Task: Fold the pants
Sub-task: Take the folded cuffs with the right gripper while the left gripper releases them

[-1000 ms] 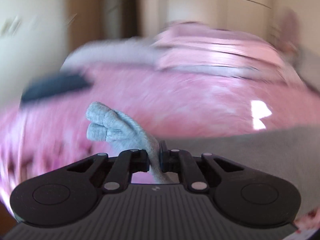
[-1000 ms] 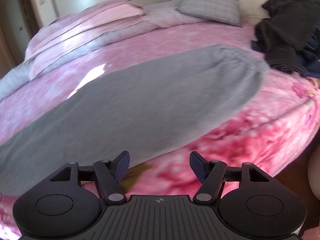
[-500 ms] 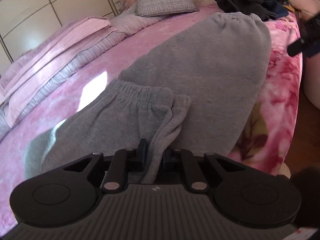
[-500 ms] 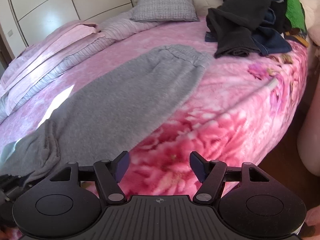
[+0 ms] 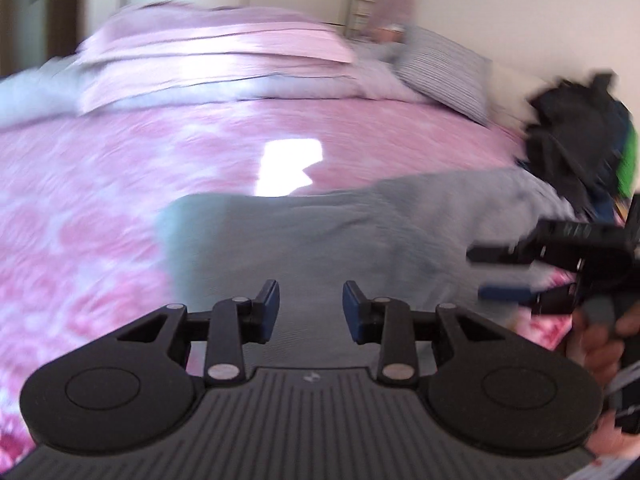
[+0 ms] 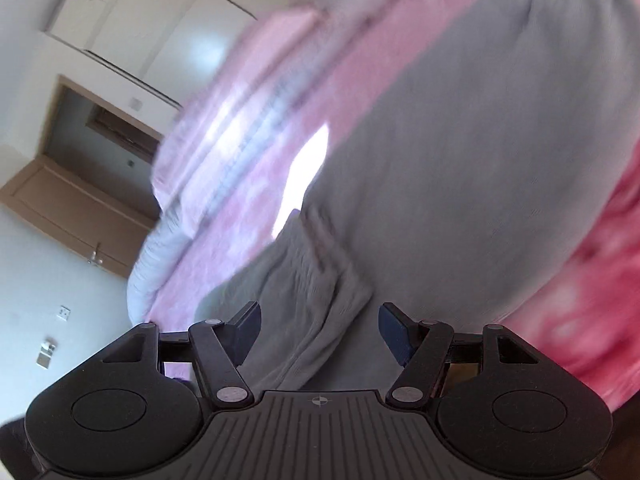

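Bright daylight, a glaring sun patch on the bedspread (image 5: 120,184) (both fisheye views motion-blurred).

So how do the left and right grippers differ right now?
The left gripper has its fingers set narrowly and is opening; the right gripper has its fingers spread wide. The left gripper has flat grey pants ahead of it; the right gripper faces a bunched fold of them. Both are empty, pressing on no cloth, over the pink bed cover.

two wrist views over pants (image 5: 360,240)
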